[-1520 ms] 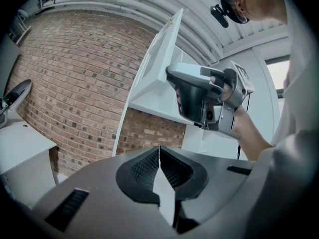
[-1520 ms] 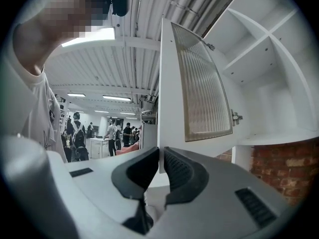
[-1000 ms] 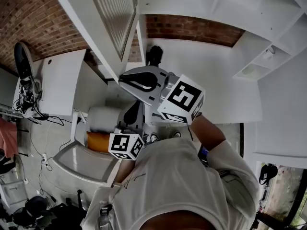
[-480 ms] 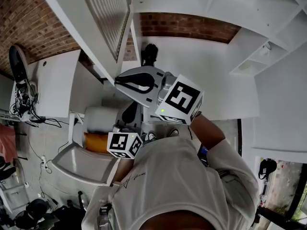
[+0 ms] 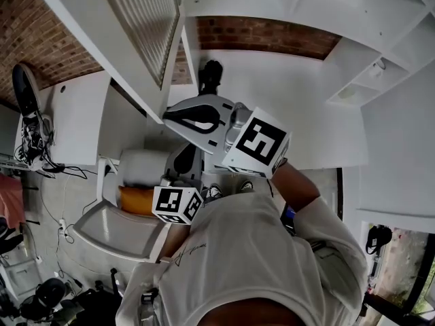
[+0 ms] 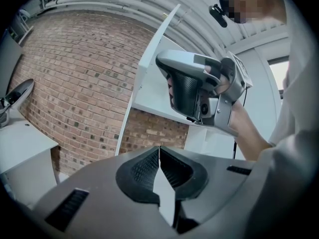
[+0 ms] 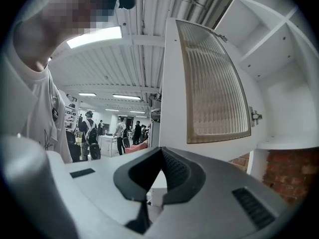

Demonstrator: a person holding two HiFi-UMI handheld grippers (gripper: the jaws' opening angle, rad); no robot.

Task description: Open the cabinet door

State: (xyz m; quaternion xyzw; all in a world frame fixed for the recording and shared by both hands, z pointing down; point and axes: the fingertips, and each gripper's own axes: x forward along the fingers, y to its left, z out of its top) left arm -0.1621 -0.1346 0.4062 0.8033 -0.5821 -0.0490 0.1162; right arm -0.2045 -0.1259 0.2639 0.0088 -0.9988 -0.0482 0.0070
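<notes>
The white cabinet door (image 5: 136, 26) with its ribbed glass panel (image 7: 214, 88) stands swung open, away from the cabinet's shelves (image 5: 272, 5). My right gripper (image 5: 168, 116) is held level, its tips just by the door's lower corner. Its jaws have just been closing and are shut, with nothing between them (image 7: 160, 152). Lower down and nearer my body, my left gripper (image 5: 189, 149) is shut and empty; its pads meet at the tip (image 6: 159, 148). The left gripper view shows the door's edge (image 6: 149, 73) with the right gripper (image 6: 168, 83) beside it.
A brick wall (image 5: 265, 39) backs the white counter (image 5: 306, 107), where a black object (image 5: 212, 73) stands. A white desk (image 5: 81, 114) with cables is at the left, with a white chair and orange cushion (image 5: 136, 199) below. Several people (image 7: 119, 133) stand far off.
The door's lower corner sits a little farther left in the head view than a second ago. Both grippers stay about where they were.
</notes>
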